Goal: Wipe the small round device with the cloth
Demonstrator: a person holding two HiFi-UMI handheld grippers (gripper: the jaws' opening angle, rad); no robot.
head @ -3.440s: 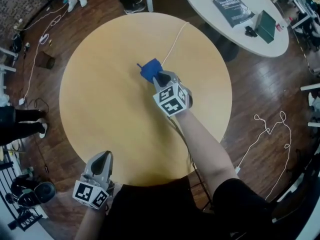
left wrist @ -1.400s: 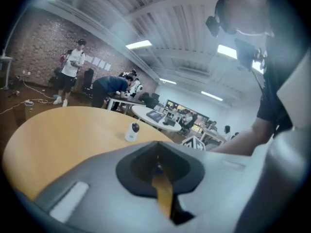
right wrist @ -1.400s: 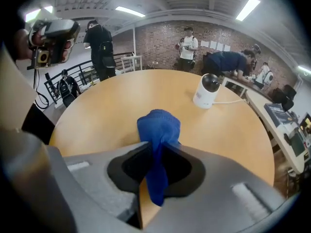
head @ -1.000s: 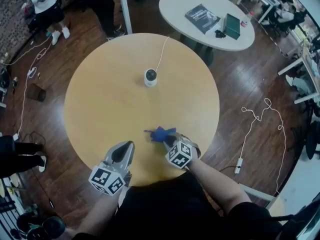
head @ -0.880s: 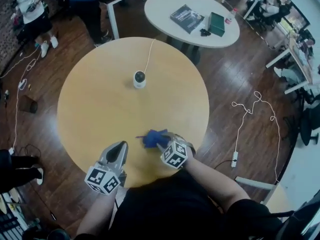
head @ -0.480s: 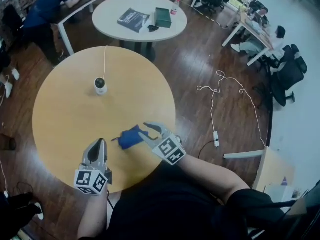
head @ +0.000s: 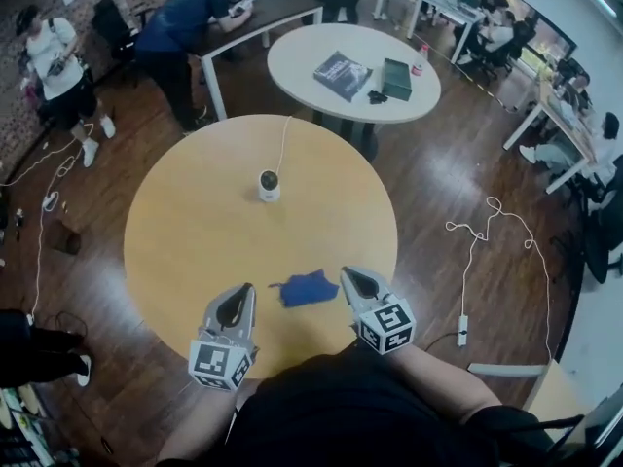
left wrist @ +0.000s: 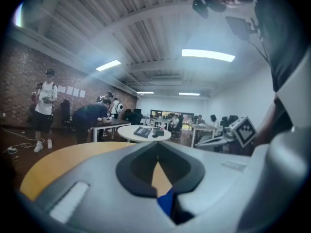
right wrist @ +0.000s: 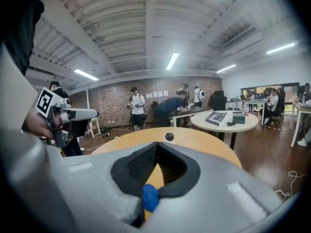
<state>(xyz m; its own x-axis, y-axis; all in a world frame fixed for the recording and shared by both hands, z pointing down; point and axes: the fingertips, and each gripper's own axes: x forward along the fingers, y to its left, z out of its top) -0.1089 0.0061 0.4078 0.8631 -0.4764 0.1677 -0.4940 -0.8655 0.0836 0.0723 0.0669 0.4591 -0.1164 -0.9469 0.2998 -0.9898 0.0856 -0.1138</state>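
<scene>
The small white round device (head: 269,185) stands on the far half of the round wooden table (head: 185,222), its white cable running off the back edge. The blue cloth (head: 305,288) lies crumpled on the table near the front edge, between my two grippers and held by neither. My right gripper (head: 349,275) hovers just right of it; its jaws have just closed and are shut with nothing between them. My left gripper (head: 239,294) is shut and empty too. The right gripper view shows the device (right wrist: 168,136) ahead and the cloth (right wrist: 149,197) below the jaws.
Behind my table stands a white round table (head: 292,61) with a book (head: 341,70) and a green box (head: 395,78). People stand and lean at desks at the far left. A white cord (head: 487,227) lies on the wooden floor to the right.
The right gripper opened and let go of the blue cloth, which now lies on the table. It then rose and shut empty. The left gripper rose a little.
</scene>
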